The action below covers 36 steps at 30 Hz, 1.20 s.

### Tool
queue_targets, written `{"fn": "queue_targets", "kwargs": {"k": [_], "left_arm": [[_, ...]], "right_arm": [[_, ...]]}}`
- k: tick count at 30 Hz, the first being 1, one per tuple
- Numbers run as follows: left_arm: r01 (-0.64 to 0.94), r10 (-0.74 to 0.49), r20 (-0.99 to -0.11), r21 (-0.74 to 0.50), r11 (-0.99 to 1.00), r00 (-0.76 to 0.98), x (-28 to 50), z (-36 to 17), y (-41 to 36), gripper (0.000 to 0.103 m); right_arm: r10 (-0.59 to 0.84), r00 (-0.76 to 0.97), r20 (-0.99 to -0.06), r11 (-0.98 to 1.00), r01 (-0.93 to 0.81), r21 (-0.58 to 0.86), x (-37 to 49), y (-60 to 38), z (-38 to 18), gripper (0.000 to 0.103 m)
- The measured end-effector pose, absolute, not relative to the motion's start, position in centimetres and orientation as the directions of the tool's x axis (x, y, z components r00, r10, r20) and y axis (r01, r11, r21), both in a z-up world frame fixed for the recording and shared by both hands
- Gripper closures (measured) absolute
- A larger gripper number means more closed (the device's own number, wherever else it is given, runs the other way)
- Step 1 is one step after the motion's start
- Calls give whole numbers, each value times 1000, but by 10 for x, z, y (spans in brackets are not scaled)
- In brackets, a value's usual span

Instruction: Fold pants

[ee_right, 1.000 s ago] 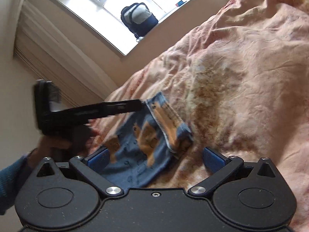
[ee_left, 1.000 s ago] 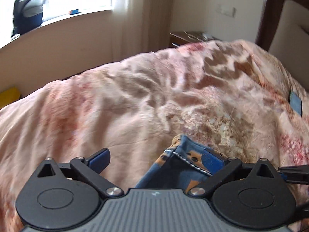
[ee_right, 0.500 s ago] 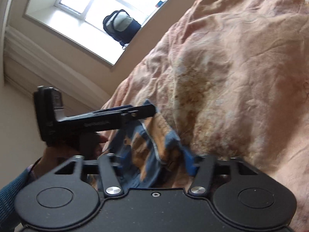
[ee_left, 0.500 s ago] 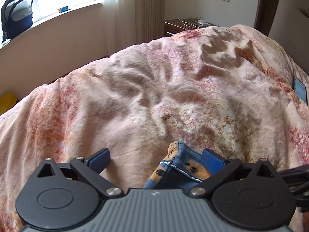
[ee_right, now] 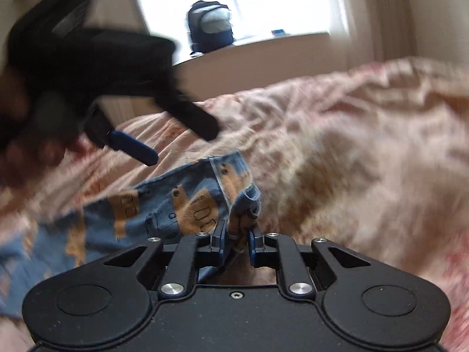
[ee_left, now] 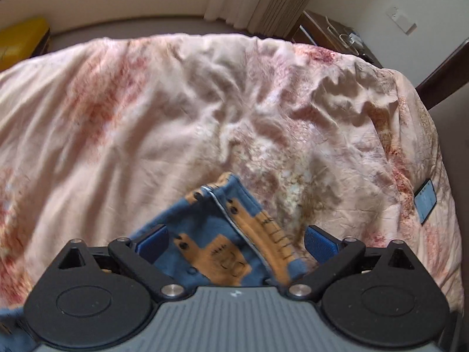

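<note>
A home bedroom here: a bed under a rumpled pink floral duvet [ee_left: 205, 111], dark headboard [ee_left: 442, 73], bedside table [ee_left: 328, 33], curtains [ee_left: 272, 0], and a backpack [ee_right: 211, 25] on the windowsill [ee_right: 263, 45].

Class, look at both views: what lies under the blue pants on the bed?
The blue pants lie on the pink floral quilt, which shows all around them. Whatever is directly beneath the fabric is covered and cannot be seen.

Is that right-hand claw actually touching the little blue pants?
Touching. The right wrist view shows the right gripper with its two blue pads closed on a bunched fold at the edge of the pants, fabric pinched between them.
</note>
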<state>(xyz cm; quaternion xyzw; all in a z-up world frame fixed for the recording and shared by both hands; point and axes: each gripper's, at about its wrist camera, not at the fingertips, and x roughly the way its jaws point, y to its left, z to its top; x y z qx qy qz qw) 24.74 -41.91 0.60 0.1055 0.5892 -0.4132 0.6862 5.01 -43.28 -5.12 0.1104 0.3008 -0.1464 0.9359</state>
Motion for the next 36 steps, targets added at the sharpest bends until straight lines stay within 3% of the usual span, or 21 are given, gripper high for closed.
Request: {"fn": "queue_targets", "kwargs": {"k": [4, 8, 10, 12, 16, 21, 27, 36], "left_arm": [[678, -389, -919, -323, 660, -59, 247, -2, -438, 12], [686, -357, -934, -270, 676, -16, 246, -5, -447, 16], [693, -346, -938, -249, 676, 0, 245, -6, -450, 25], [704, -333, -943, -241, 668, -7, 245, -7, -453, 47], [719, -312, -949, -242, 651, -37, 241, -10, -453, 61], [726, -348, -937, -269, 632, -45, 239, -8, -445, 92], [671, -510, -859, -406, 621, -48, 245, 7, -399, 95], [540, -729, -681, -587, 603, 74, 248, 28, -270, 96]], "right_arm": [[-275, 778, -565, 961, 241, -136, 58, -394, -49, 87], [-299, 779, -551, 949, 181, -258, 65, -374, -51, 87], [-297, 781, -549, 946, 164, -279, 64, -369, -51, 87], [-304, 781, -545, 941, 158, -299, 65, -366, -52, 87], [-306, 783, -541, 937, 148, -316, 62, -364, -51, 87], [-307, 787, -536, 933, 138, -332, 62, -363, -54, 87], [-292, 819, -494, 925, 110, -364, 56, -353, -48, 88], [-215, 869, -447, 907, 8, -421, 47, -309, -22, 90]]}}
